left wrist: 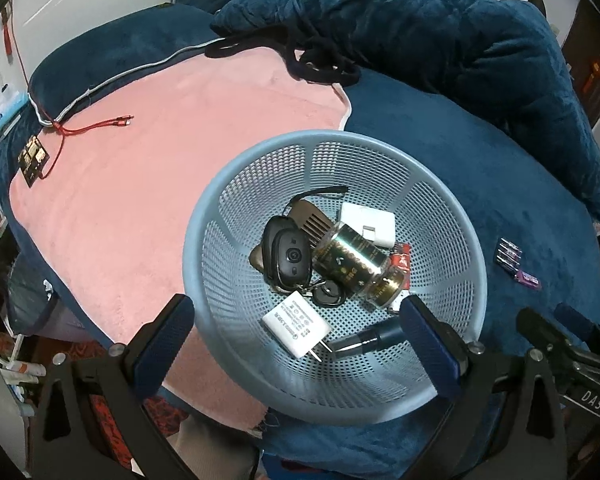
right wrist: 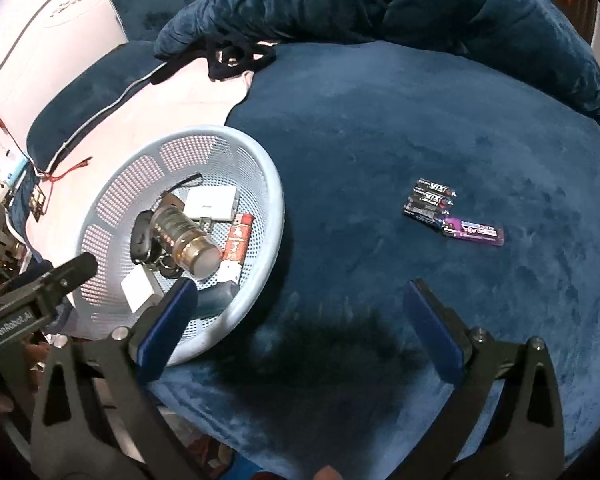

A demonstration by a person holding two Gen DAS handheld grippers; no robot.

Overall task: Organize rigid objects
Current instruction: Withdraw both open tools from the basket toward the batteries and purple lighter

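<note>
While your left gripper (left wrist: 300, 344) hovers spread and empty over the basket (left wrist: 236, 184) at frame centre, most items are already gathered inside. From the right wrist, your right gripper (right wrist: 300, 320) is spread, holding nothing; the battery pack (right wrist: 430, 202) lies right of centre on the blue blanket (right wrist: 380, 120), long axis running down-right. You probably fetch it next.

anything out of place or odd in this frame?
Two things still lie outside the pale blue perforated plastic basket: the pack of dark batteries and the small purple rectangular pack touching it, both on the dark blue plush cover. Nothing looks spilled or damaged.
</note>
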